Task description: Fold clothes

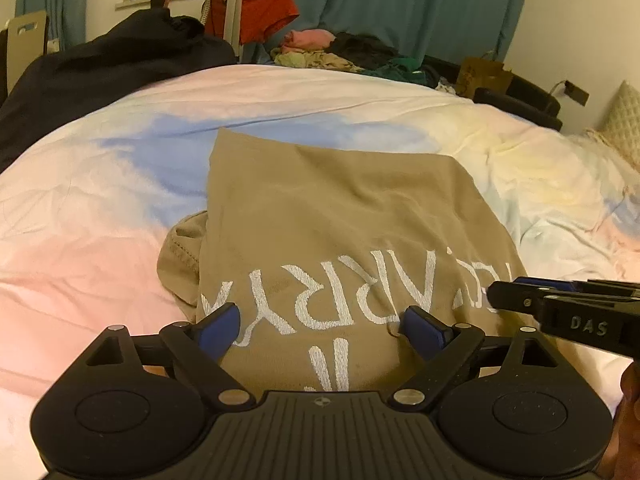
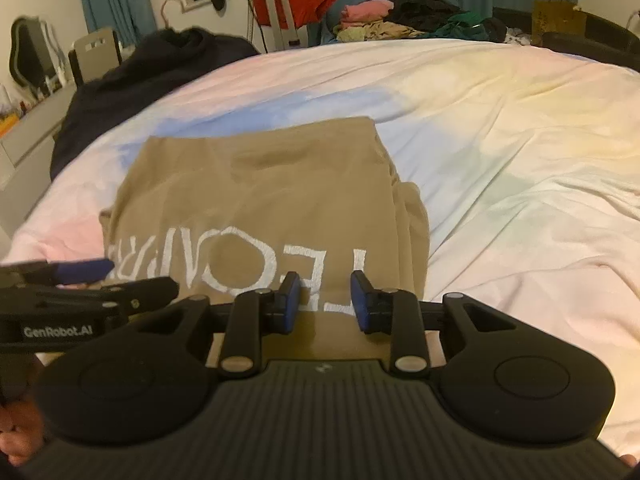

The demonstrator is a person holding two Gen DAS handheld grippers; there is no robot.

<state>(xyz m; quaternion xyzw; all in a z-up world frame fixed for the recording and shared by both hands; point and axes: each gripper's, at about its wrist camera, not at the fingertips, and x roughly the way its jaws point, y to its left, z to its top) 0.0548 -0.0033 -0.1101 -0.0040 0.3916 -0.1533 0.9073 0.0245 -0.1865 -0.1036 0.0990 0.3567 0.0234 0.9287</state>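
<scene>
Left wrist view shows your left gripper (image 1: 318,322) with its blue-padded fingers (image 1: 224,322) spread wide and nothing between them; they hover over the near part of the tan shirt (image 1: 340,208), above its white lettering (image 1: 304,300). Your right gripper (image 1: 500,296) reaches in from the right edge of that picture, its tip over the shirt's right side, and whether it touches the cloth you cannot tell from there. Right wrist view shows your right gripper (image 2: 325,298) with its fingers (image 2: 362,300) partly apart, a narrow gap between the pads and no cloth caught in it; the near edge of the shirt (image 2: 260,184) lies just under and ahead of them. Your left gripper (image 2: 86,270) comes in from the left edge of this view, side by side with the right one. The shirt lies folded into a rough rectangle on the bed cover (image 1: 100,200), letters upside down toward you, with a rumpled fold of the same cloth sticking out at its left side in the left view. The cover is pale with pink, blue and yellow patches. Farther out, a dark garment (image 1: 100,68) lies heaped at the far left of the bed, and a pile of clothes (image 1: 344,54) sits beyond the far edge. Behind them an orange-red garment (image 1: 264,10) hangs on a stand in front of blue curtains (image 1: 400,4).
</scene>
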